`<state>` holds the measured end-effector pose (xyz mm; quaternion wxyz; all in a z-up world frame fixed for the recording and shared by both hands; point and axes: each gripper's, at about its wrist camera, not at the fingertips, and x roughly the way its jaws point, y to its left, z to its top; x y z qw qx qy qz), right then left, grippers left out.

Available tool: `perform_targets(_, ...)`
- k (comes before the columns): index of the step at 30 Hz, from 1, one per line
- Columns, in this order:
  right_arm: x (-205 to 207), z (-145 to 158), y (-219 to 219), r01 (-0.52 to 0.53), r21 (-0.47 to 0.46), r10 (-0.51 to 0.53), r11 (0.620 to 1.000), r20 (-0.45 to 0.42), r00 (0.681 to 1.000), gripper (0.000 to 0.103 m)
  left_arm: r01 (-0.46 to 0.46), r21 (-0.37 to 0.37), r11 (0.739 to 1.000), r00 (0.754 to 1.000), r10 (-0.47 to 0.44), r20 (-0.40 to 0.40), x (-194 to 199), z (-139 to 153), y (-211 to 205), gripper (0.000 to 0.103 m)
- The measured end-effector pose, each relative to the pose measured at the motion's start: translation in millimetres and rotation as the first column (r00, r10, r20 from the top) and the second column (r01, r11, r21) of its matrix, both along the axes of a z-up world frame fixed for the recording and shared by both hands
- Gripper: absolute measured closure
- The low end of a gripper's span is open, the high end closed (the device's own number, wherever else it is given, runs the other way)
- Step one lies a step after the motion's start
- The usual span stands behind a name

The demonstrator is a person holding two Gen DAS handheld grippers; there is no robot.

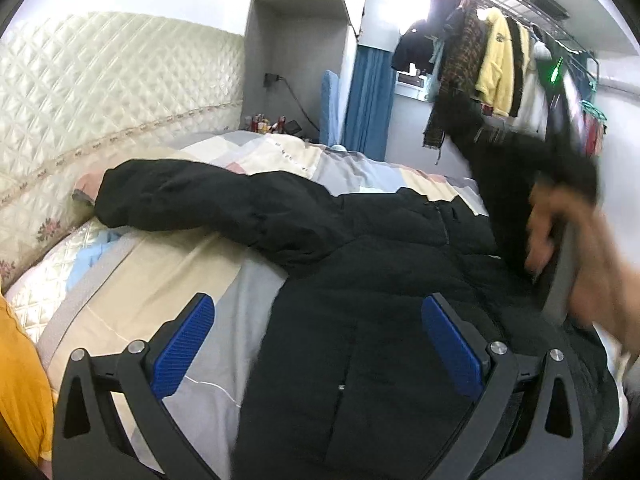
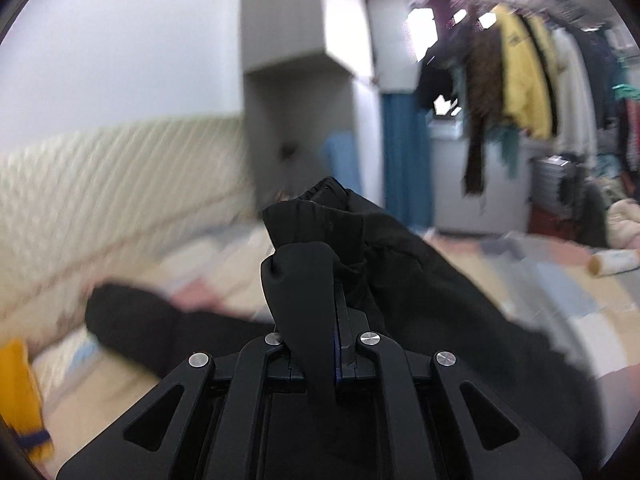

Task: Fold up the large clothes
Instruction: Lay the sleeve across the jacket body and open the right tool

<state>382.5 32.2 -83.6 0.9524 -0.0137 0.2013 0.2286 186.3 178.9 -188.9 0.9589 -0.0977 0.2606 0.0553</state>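
A black padded jacket (image 1: 360,280) lies spread on the bed, one sleeve (image 1: 180,196) stretched out left toward the headboard. My left gripper (image 1: 320,340) is open and empty, hovering just above the jacket's body, its blue pads (image 1: 184,344) wide apart. My right gripper (image 2: 336,320) is shut on the jacket's other sleeve (image 2: 320,240) and holds it lifted above the bed. In the left wrist view that hand and raised sleeve (image 1: 520,184) are blurred at the right.
The bed has a patchwork cover (image 1: 160,280) and a quilted cream headboard (image 1: 100,92). A rack of hanging clothes (image 1: 500,72) stands behind. An orange cloth (image 1: 20,380) is at the left edge. A paper roll (image 2: 612,262) lies on the bed at the right.
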Motion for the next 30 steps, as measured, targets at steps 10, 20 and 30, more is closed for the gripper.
perform_targets(10, 23, -117, 34, -0.055, -0.079, 0.038, 0.995, -0.202, 0.979, 0.097, -0.011, -0.060, 0.998, 0.998, 0.007, -0.061, 19, -25, 18, 0.000)
perform_targets(20, 29, -135, 38, -0.063, -0.132, 0.020, 0.989, -0.306, 0.952, 0.094, 0.023, -0.060, 0.998, 0.995, -0.029, -0.098, 32, -39, 8, 0.000)
perform_targets(30, -7, -96, 20, -0.157, -0.165, 0.102, 0.974, -0.301, 0.948, 0.047, 0.052, -0.062, 0.997, 0.995, -0.057, -0.078, 31, -34, -1, 0.000)
